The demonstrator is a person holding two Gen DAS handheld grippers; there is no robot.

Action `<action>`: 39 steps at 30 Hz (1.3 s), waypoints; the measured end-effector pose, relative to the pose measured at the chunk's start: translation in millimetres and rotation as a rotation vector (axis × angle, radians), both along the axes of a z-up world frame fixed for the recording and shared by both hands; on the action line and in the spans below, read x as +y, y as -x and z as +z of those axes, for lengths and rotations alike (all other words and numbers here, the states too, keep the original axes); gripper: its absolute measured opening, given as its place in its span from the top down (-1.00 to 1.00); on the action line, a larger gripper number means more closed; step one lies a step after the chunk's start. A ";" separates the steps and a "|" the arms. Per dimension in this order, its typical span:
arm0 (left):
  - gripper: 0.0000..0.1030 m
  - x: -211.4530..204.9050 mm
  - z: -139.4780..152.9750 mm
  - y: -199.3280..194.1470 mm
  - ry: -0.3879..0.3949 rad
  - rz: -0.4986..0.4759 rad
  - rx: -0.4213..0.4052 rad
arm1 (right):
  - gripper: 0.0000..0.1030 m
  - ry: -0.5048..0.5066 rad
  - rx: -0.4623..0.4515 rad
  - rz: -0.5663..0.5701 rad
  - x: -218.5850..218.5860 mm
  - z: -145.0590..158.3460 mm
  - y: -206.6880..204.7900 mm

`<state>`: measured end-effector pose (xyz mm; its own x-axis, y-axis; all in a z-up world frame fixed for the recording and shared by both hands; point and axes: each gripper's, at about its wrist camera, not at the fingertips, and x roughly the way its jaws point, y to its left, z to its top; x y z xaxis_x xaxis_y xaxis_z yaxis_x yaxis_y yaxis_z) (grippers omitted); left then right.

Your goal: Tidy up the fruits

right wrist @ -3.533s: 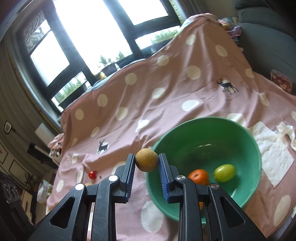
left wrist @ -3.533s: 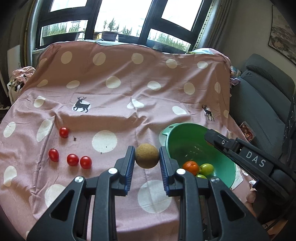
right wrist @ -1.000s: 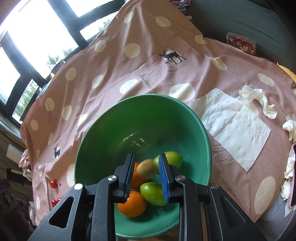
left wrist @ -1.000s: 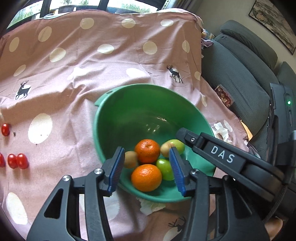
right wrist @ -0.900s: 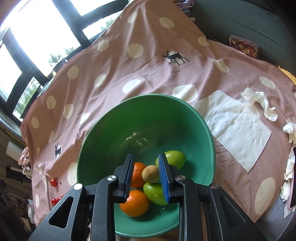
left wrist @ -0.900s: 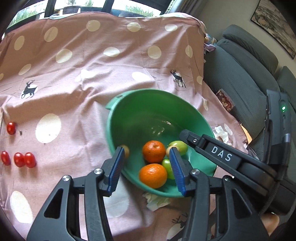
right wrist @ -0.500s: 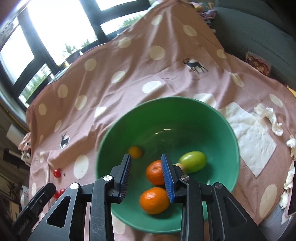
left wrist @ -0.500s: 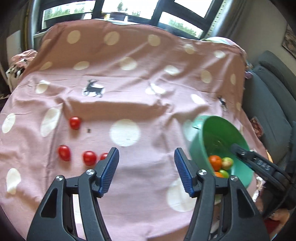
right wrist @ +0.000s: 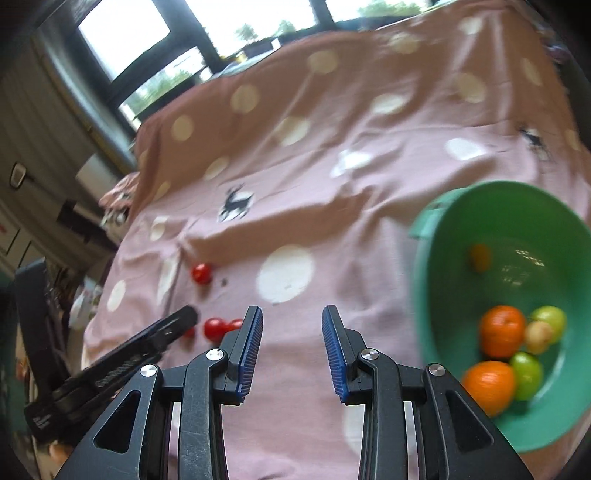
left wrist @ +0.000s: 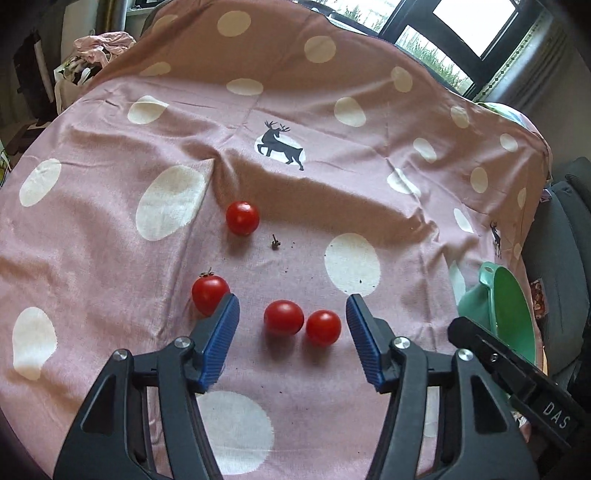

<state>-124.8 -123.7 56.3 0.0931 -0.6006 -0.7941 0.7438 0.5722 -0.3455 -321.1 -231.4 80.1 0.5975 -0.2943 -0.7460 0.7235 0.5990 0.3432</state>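
Several red cherry tomatoes lie on the pink spotted cloth. My left gripper is open and empty, with two touching tomatoes between its blue pads; another tomato sits just outside the left pad and one farther off. My right gripper is open and empty over bare cloth, left of the green bowl. The bowl holds two oranges, green fruits and a small brownish fruit. The bowl's rim shows at the right of the left wrist view.
A small dark stem bit lies near the far tomato. The cloth rises steeply at the back toward windows. A grey sofa stands right of the table. The left gripper's body shows at the lower left of the right wrist view.
Both grippers released the fruits into the bowl and opened. My left gripper swung left and came down over the tomatoes. My right gripper moved left off the bowl and opened wider.
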 end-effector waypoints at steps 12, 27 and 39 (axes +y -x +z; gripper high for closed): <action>0.30 -15.4 -26.9 -1.8 -0.057 -0.019 0.036 | 0.35 -0.246 0.019 0.070 -23.6 -45.7 -62.5; 0.44 0.8 -23.6 -12.5 -0.063 0.090 0.016 | 0.35 -0.306 0.013 0.079 -22.9 -56.6 -67.5; 0.44 30.3 4.5 -24.9 0.042 0.176 0.017 | 0.35 -0.252 0.109 0.107 -6.9 -66.5 -88.3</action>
